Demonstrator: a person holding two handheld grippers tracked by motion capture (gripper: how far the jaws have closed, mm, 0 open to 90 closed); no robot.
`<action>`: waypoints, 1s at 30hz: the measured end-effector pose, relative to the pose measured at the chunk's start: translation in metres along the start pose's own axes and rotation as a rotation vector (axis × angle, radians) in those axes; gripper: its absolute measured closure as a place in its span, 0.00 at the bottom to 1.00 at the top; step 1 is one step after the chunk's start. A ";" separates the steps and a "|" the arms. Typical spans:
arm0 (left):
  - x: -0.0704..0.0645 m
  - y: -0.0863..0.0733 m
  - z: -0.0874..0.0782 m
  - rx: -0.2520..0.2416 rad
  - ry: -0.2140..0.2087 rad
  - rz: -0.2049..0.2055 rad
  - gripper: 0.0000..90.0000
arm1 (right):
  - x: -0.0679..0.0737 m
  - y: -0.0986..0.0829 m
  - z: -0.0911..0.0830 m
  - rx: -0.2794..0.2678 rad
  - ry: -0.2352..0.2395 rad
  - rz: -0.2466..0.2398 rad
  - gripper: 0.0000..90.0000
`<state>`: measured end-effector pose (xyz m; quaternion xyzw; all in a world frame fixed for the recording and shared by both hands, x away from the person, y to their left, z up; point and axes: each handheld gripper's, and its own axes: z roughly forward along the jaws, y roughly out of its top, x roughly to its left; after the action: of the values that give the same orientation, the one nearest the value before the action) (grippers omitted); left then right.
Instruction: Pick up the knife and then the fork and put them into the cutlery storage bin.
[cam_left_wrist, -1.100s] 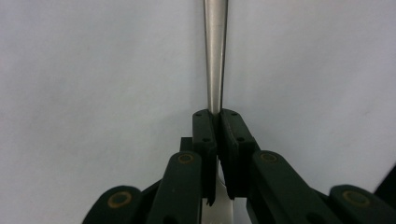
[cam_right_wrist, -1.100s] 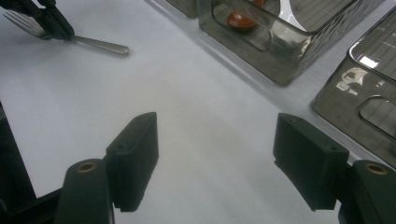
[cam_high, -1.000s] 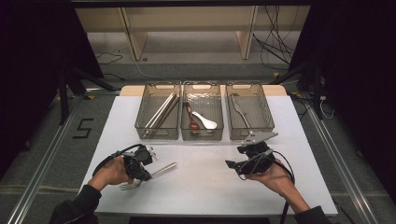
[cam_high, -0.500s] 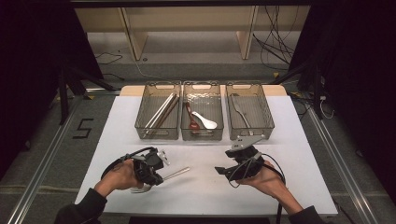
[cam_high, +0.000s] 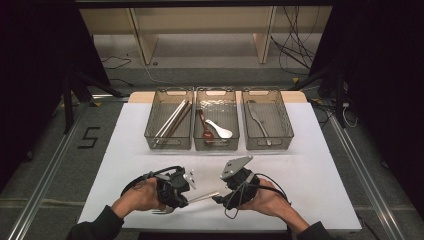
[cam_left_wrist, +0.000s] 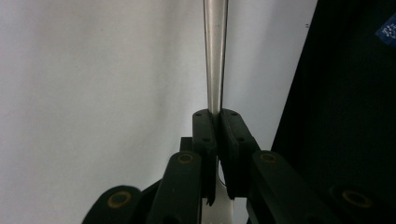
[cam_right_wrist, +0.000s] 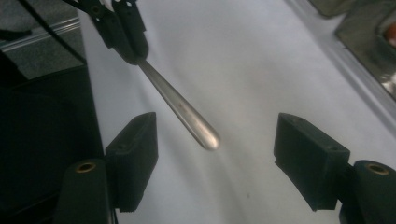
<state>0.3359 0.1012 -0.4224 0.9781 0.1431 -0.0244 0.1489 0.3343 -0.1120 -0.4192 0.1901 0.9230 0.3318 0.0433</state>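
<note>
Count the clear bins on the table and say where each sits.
3, in a row at the table's far edge: left bin with chopsticks, middle bin with spoons, right bin with a knife.

High view overhead facing forward, gripper views close, sharing fork (cam_right_wrist: 180, 106) handle

One readable mark: a black numeral "5" (cam_high: 88, 137) on the grey floor, just left of the white table (cam_high: 125, 150), level with the leftmost tray (cam_high: 150, 134).
</note>
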 end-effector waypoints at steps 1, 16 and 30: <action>-0.001 0.001 0.000 0.000 -0.008 0.007 0.94 | 0.001 0.000 0.003 0.002 0.004 -0.032 0.35; -0.002 0.008 0.002 -0.006 -0.066 0.010 0.94 | 0.024 0.002 0.027 0.088 0.005 -0.184 0.47; -0.003 0.010 0.003 -0.004 -0.107 -0.007 0.94 | 0.034 0.000 0.033 0.109 -0.024 -0.286 0.66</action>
<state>0.3365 0.0902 -0.4219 0.9747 0.1383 -0.0767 0.1582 0.3100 -0.0792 -0.4431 0.0629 0.9567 0.2693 0.0909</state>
